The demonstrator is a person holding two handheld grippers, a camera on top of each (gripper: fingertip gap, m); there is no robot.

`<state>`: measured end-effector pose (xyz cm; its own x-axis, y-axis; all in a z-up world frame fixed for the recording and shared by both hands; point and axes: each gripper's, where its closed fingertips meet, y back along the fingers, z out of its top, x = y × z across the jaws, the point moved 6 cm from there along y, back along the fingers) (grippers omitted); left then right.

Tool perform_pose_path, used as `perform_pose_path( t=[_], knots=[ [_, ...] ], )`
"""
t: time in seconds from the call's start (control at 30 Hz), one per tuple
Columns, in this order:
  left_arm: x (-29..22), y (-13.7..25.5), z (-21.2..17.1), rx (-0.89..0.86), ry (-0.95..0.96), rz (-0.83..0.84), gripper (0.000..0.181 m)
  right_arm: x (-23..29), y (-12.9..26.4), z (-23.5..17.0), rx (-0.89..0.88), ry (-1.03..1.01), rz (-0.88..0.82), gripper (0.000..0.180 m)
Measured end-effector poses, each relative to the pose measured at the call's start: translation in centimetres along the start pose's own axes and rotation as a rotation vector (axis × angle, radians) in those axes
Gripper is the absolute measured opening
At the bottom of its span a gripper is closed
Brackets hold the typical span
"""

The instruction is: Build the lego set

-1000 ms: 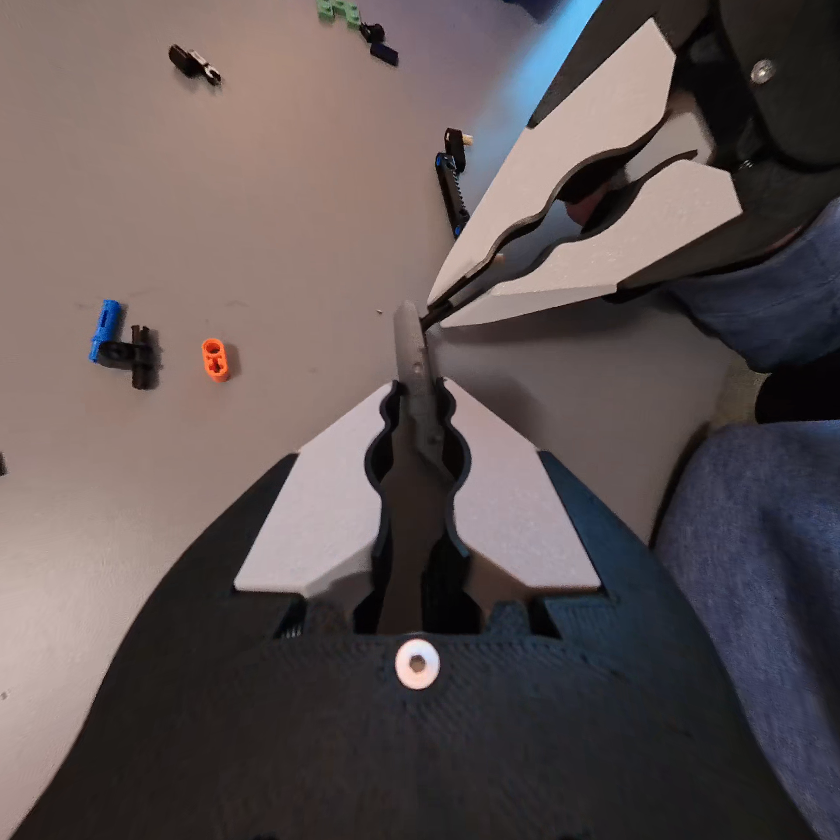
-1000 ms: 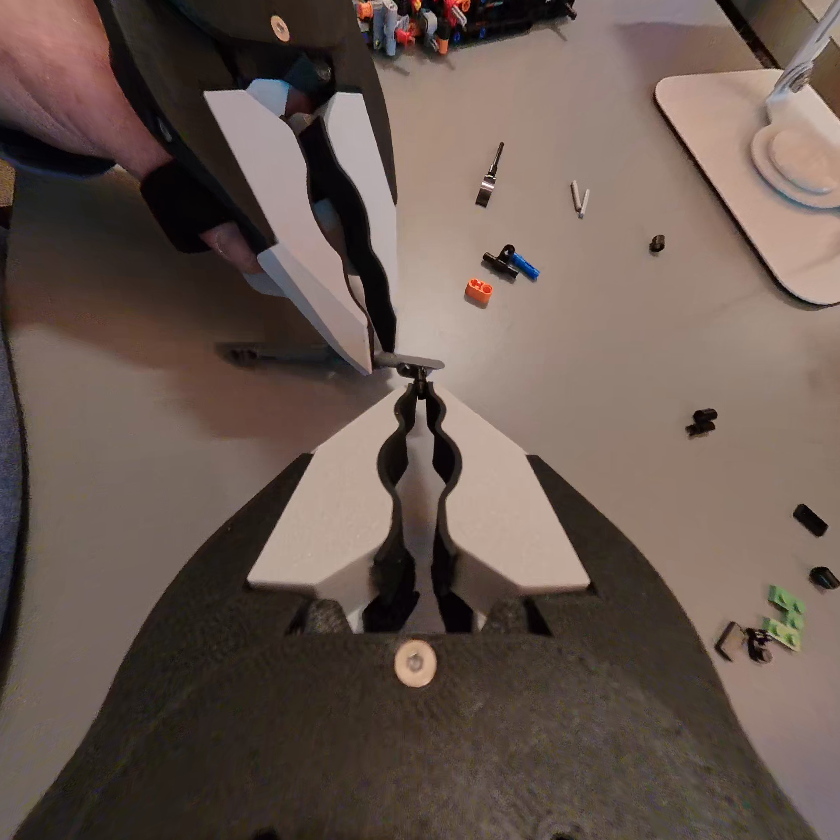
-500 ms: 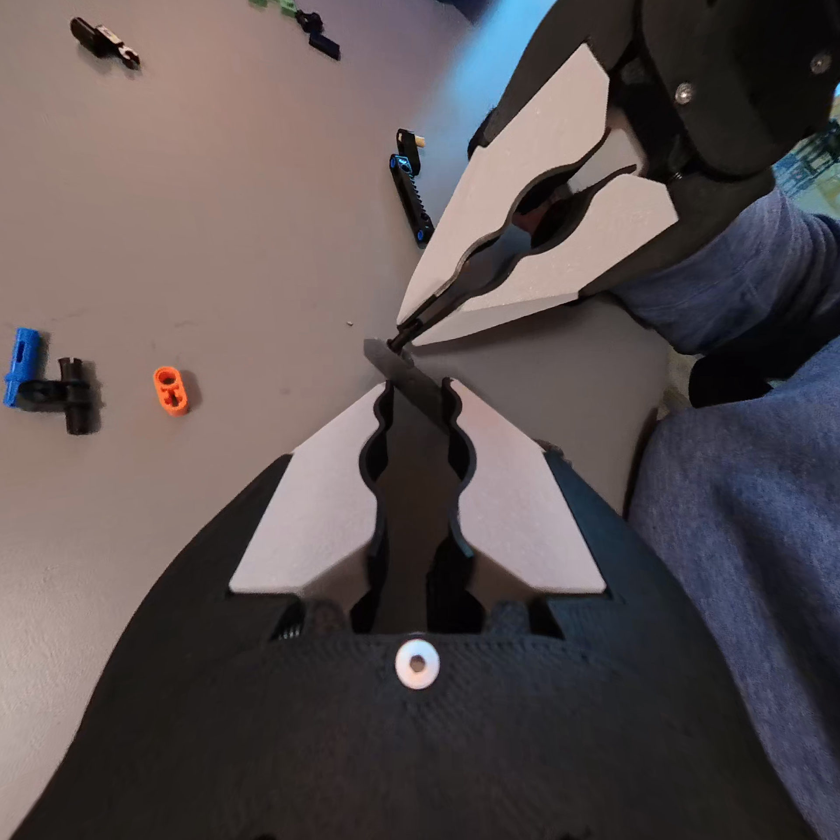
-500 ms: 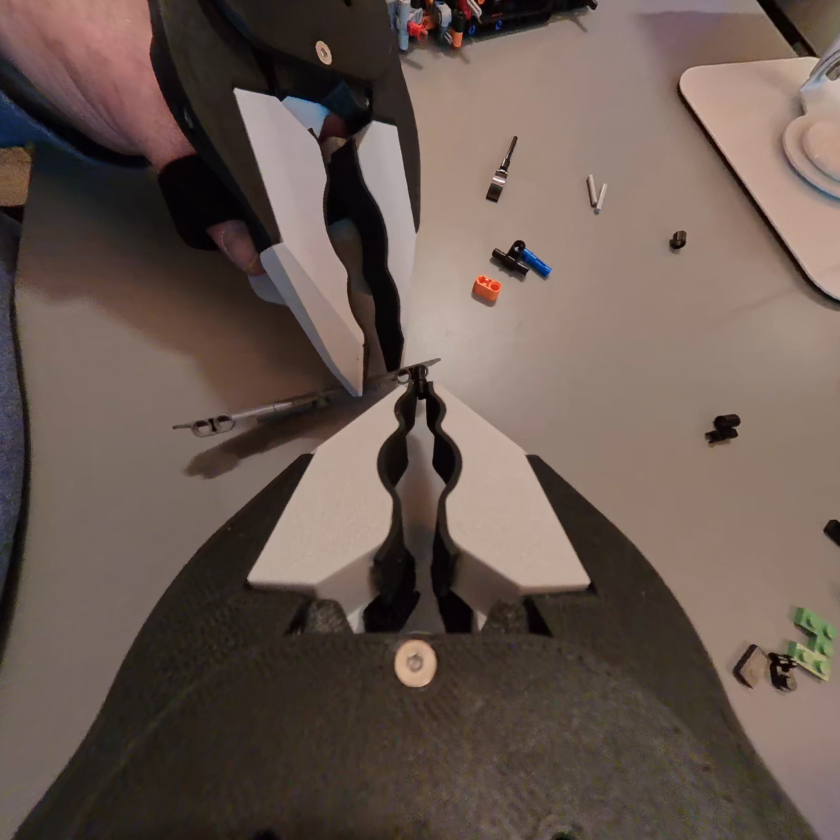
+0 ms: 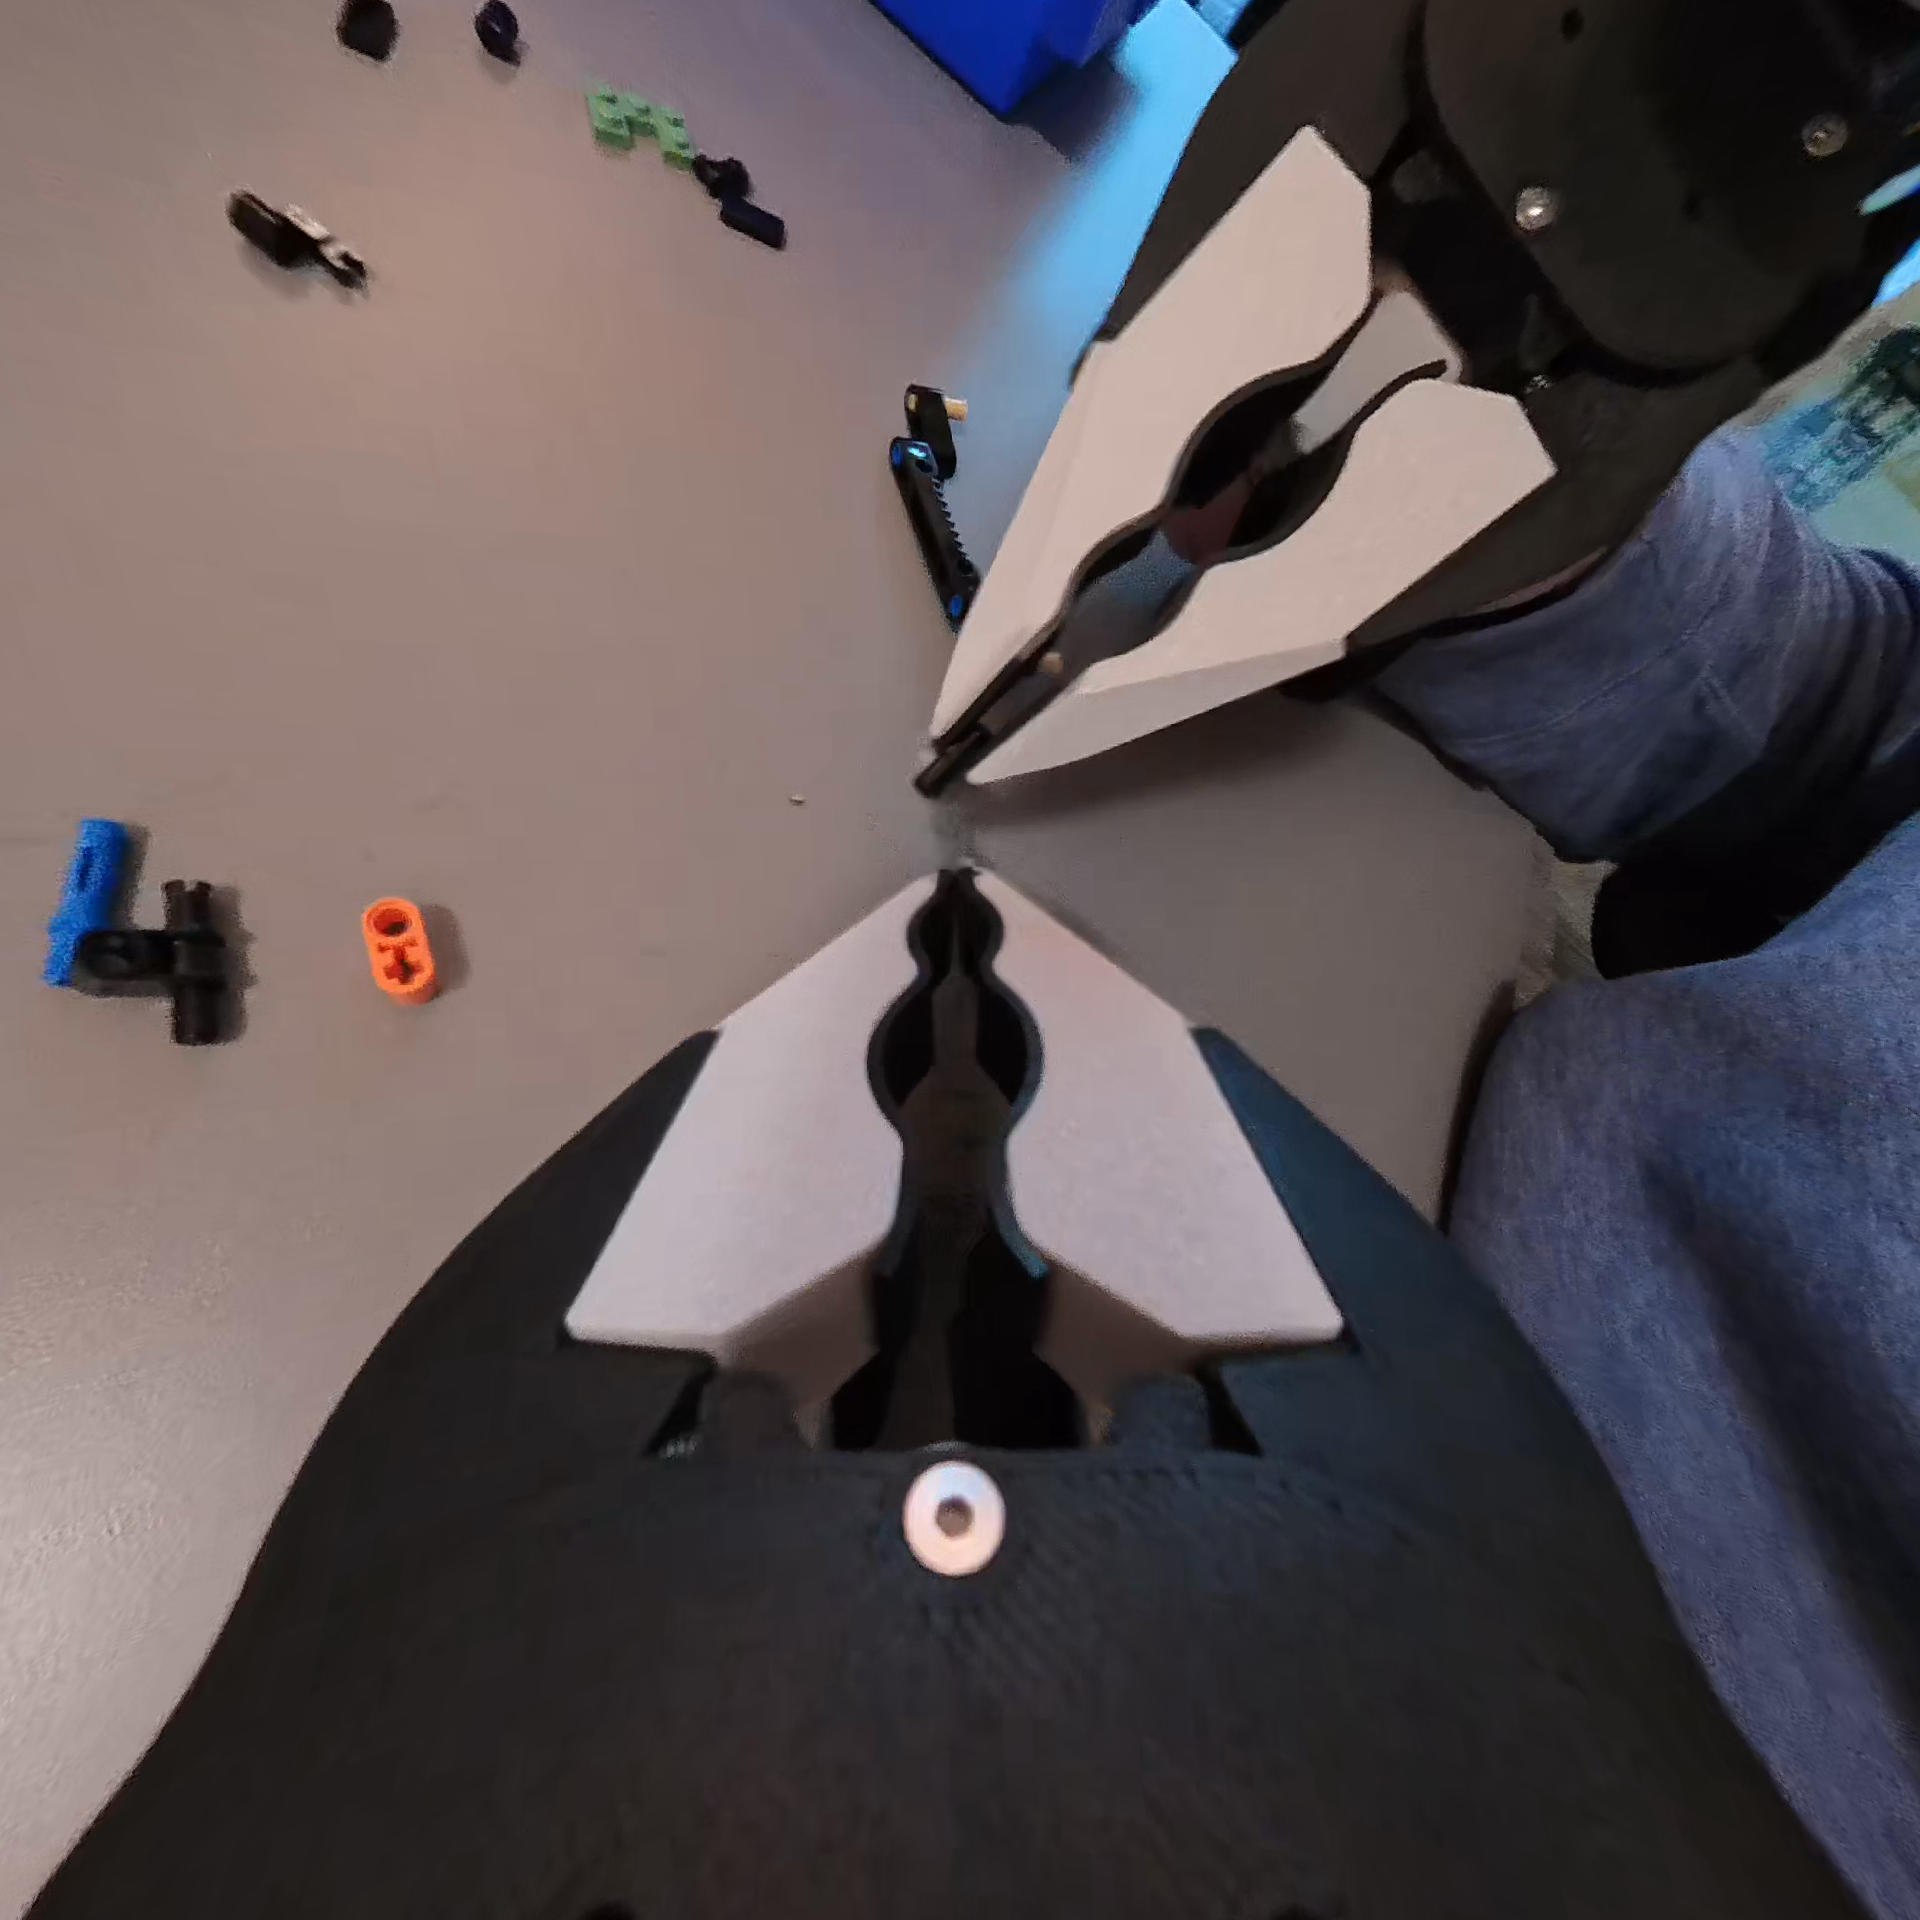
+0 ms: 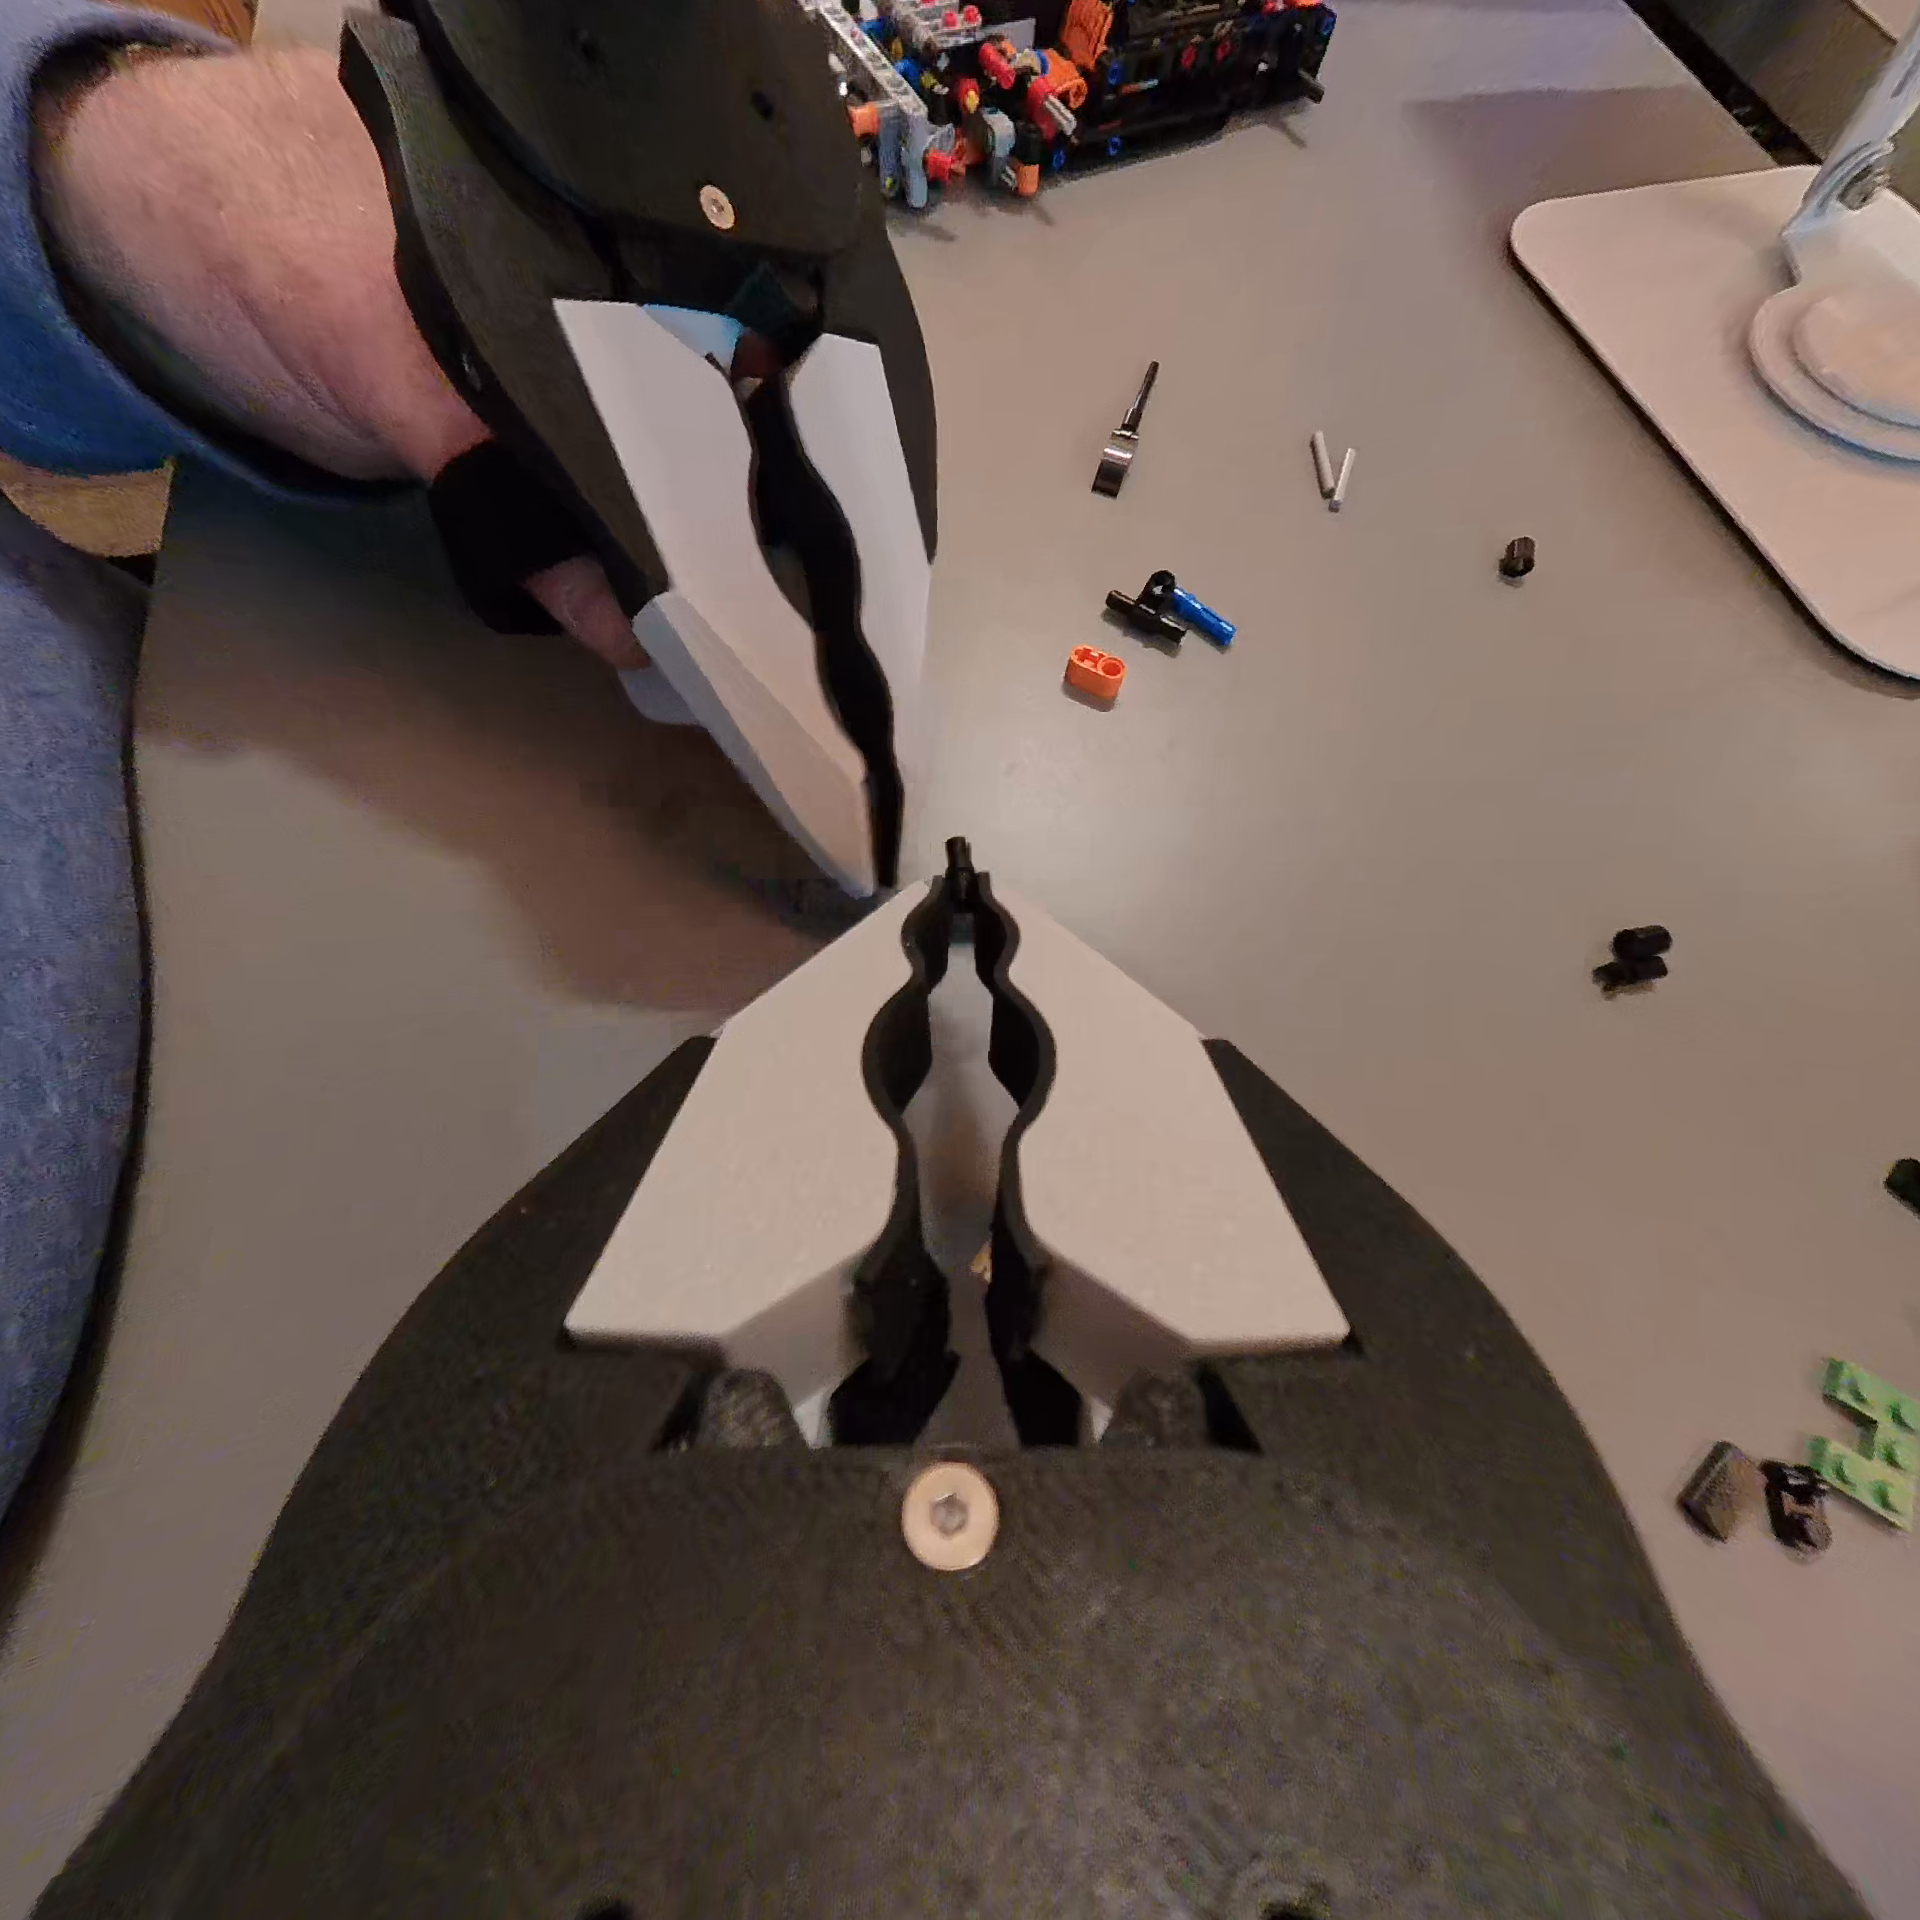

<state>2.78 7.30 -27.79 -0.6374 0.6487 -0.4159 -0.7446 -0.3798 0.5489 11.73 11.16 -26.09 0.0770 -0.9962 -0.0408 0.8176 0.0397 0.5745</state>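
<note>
My right gripper (image 6: 961, 896) is shut on a small black pin (image 6: 958, 860) that sticks out past its fingertips. The left wrist view shows the same pin (image 5: 935, 777) at the right gripper's tip (image 5: 954, 764). My left gripper (image 5: 956, 878) is shut, its tips together with nothing sticking out. It stands just left of the pin in the right wrist view (image 6: 878, 878), low over the grey table (image 6: 1351, 935). A dark grey shape (image 5: 951, 1132) shows through the gap behind my left fingertips; I cannot tell what it is.
Loose parts lie on the table: an orange connector (image 5: 400, 951), a blue and black pin piece (image 5: 135, 935), a black toothed bar (image 5: 933, 530) and green plates (image 6: 1870, 1444). A part-built model (image 6: 1081, 83) stands far back, a white stand base (image 6: 1662, 312) at right. A person's leg (image 5: 1714, 1351) is close. The grippers are tip to tip, or close to it. The dark grey shape (image 5: 951, 1132) is about 5 centimetres from my left fingertips.
My left gripper held a long grey piece against the pin, opened, and the piece tipped away and dropped out. The left pads then closed with nothing between the tips. The right still holds the pin.
</note>
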Motion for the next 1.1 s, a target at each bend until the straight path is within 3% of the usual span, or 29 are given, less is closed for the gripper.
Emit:
perform_pose_path(
  t=[0.37,0.5,0.63,0.8,1.1],
  knots=[
    [-0.3,0.4,-0.3,0.066,-0.102,0.077,0.0,0.0,2.2,-0.6,-0.01,-0.041,-0.026,0.002],
    [-1.6,0.0,-0.3,0.142,-0.165,0.068,0.023,0.0,3.1,-1.6,-0.014,-0.071,-0.039,0.002],
    [-2.6,-1.2,-1.0,0.227,-0.31,0.176,0.029,0.6,3.0,-2.3,0.009,-0.061,-0.029,0.002],
    [-2.8,-2.0,-1.0,0.27,-0.411,0.273,0.014,0.9,3.0,-2.6,0.021,-0.049,-0.021,0.002],
    [-2.4,-1.0,-0.6,0.178,-0.308,0.169,0.013,0.8,3.4,-2.6,0.011,-0.056,-0.025,0.002]
  ],
)
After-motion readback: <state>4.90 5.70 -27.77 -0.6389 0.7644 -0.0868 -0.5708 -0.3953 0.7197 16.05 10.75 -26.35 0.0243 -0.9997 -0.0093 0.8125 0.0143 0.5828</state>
